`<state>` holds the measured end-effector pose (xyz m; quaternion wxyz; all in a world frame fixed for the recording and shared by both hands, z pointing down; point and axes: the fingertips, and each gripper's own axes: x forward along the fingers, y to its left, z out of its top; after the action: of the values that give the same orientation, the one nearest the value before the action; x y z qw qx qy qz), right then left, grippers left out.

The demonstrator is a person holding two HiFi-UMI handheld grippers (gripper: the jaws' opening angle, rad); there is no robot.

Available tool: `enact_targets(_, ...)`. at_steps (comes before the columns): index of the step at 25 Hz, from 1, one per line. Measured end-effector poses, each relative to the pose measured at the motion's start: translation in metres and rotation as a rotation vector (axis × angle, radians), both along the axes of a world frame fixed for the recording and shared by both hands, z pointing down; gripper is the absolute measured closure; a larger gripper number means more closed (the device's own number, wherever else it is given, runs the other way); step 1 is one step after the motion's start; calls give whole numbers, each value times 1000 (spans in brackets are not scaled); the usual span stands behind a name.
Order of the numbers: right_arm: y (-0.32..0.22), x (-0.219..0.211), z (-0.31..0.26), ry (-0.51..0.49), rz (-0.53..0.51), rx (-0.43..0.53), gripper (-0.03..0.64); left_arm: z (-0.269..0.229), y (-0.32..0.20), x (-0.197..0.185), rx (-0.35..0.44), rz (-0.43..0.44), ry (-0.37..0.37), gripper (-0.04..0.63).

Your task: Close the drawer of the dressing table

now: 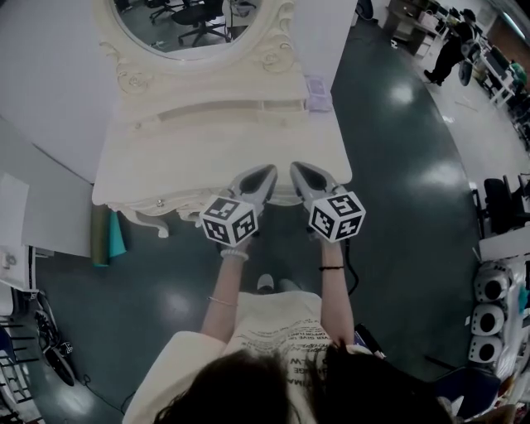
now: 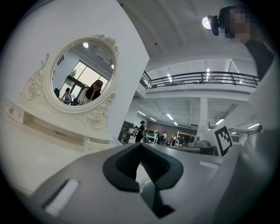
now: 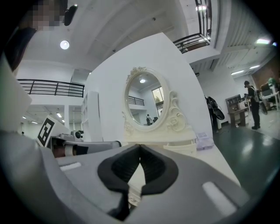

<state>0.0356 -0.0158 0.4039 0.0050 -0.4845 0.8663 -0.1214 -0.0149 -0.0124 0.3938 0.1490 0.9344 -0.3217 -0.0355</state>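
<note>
Cream dressing table (image 1: 207,149) stands against a white wall, oval mirror (image 1: 190,25) at far side, glossy dark-green floor (image 1: 397,166) around. Drawer (image 1: 280,199) sits at the near edge. Left gripper (image 1: 263,175) and right gripper (image 1: 300,172) are just above it, fingers clenched on nothing.

The cream, carved table (image 1: 207,157) stood against the wall, its drawer (image 1: 283,200) about flush under the front edge.

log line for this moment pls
left hand-held gripper: shut, empty | right hand-held gripper: shut, empty | both tips at front edge of cream carved dressing table | drawer state: cannot tell
</note>
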Motion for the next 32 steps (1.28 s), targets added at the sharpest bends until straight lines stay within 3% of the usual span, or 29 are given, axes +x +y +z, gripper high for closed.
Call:
enact_targets(8, -11, 3, 3, 0, 20, -14, 614, 6, -12, 1, -18, 15, 1, 592)
enact_targets(32, -103, 19, 24, 7, -55, -98, 614, 23, -98, 24, -80, -40, 11, 591)
